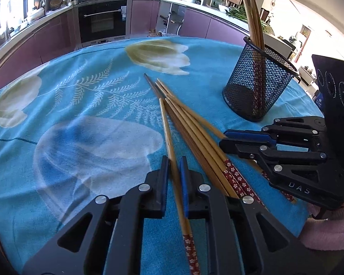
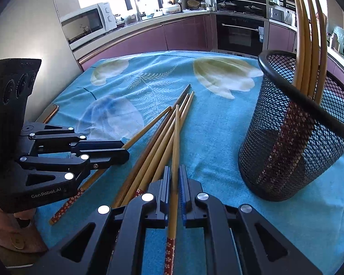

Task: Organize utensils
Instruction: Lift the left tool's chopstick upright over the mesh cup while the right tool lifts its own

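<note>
**Step in hand:** pick-up of loose chopsticks for transfer to the holder. Judged partly complete, with several pieces already stowed and more waiting.

**Gripper state**
- Left hand-held gripper [image 1: 173,181]: narrow, pads pressed on both sides of the left chopstick [image 1: 166,126], gripped above its red patterned end.
- Right hand-held gripper [image 2: 175,183]: narrow, closed likewise on the right chopstick [image 2: 176,137], which crosses over the others.
- Not possible to tell whether either piece is clear of the surface yet.

**Location of work items**
- Loose chopsticks [image 1: 195,126]: fanned in an overlapping bundle on the cloth-covered desk [image 1: 91,160], between the two grippers, tips pointing away.
- Mesh holder [image 2: 298,160]: upright on the desk, near the bundle on the right side, not touching it.
- Stowed chopsticks [image 2: 307,34]: standing in the holder, patterned ends down, leaning against the far rim.

**Next move, as judged**
1. Lift each gripped piece straight up and free of the bundle; avoid dragging neighbours along.
2. Rotate toward vertical, patterned end down, to match the stowed pieces.
3. Serve the holder from the right side first, being nearest; keep the left side back to prevent a collision over the rim.
4. Lower inside the rim before releasing; steer clear of the leaning pieces to avoid tipping the light mesh holder.
</note>
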The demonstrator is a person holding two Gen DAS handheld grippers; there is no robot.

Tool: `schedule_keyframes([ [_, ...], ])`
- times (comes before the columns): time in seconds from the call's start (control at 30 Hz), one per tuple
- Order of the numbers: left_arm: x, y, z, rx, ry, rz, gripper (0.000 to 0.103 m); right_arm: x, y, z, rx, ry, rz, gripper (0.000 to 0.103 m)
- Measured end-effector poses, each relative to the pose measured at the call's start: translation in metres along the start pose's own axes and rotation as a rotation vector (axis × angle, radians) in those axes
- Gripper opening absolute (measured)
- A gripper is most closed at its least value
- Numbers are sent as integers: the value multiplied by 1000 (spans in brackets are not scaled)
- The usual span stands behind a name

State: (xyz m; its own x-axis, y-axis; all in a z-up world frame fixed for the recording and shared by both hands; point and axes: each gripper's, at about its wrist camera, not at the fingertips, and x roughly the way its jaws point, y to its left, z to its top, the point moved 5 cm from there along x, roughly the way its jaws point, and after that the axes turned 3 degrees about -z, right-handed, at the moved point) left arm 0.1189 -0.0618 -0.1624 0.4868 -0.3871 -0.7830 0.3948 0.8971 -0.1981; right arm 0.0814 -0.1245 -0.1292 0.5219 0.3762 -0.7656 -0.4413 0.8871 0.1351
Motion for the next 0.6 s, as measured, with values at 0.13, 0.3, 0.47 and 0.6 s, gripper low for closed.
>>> schedule_keyframes([
  [0.13,0,0,3,-7,-2,8,9,-4,-1,0,10,-14,9,6],
  [0.3,-12,-5,10,-5,-35,-16,8,-25,-5,7,29,-75,24,6],
  [0.47,-33,-13,20,12,-84,-61,8,-51,-13,14,54,-144,38,6],
  [0.6,-52,-22,31,31,-127,-109,8,-73,-20,19,70,-201,37,6],
])
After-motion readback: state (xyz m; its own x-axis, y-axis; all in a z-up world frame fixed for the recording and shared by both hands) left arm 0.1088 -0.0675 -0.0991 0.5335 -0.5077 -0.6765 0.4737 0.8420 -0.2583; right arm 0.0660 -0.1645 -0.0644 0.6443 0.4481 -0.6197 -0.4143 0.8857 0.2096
